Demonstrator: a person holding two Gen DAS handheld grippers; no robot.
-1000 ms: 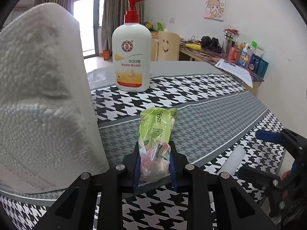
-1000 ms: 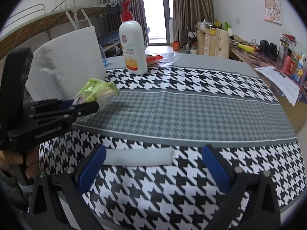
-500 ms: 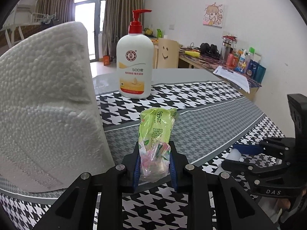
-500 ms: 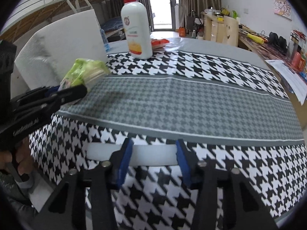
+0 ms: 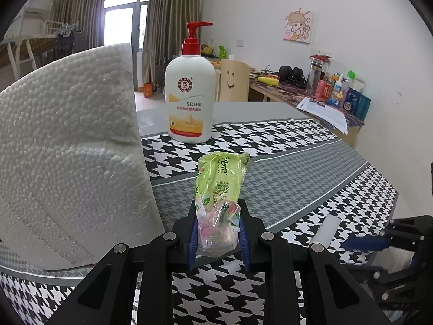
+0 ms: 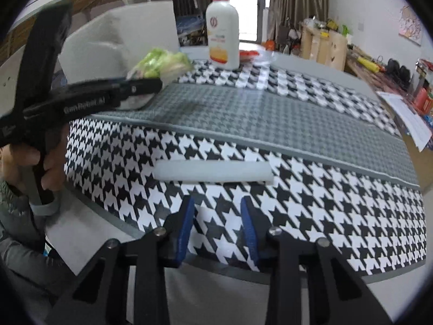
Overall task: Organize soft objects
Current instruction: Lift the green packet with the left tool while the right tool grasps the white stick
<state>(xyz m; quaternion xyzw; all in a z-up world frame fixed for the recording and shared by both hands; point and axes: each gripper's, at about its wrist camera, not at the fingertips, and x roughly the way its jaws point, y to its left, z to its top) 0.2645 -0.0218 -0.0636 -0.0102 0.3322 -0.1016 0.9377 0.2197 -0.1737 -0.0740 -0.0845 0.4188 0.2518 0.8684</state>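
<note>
My left gripper is shut on the lower end of a green tissue packet, holding it upright just above the table. From the right wrist view the same left gripper and packet hang at the left. A white foam stick lies flat on the houndstooth cloth, just beyond my right gripper. The right gripper's jaws are closing with nothing between them and the blue pads do not touch the stick. In the left wrist view the stick lies at the lower right.
A large white polystyrene block stands at the left, close to the packet. A lotion pump bottle stands at the back of the table. A person's hand grips the left gripper's handle. A cluttered desk runs along the right wall.
The right gripper's jaws narrowed from wide apart, straddled the foam stick, then drew back so the stick lies ahead of the tips. The left gripper kept its hold on the packet.
</note>
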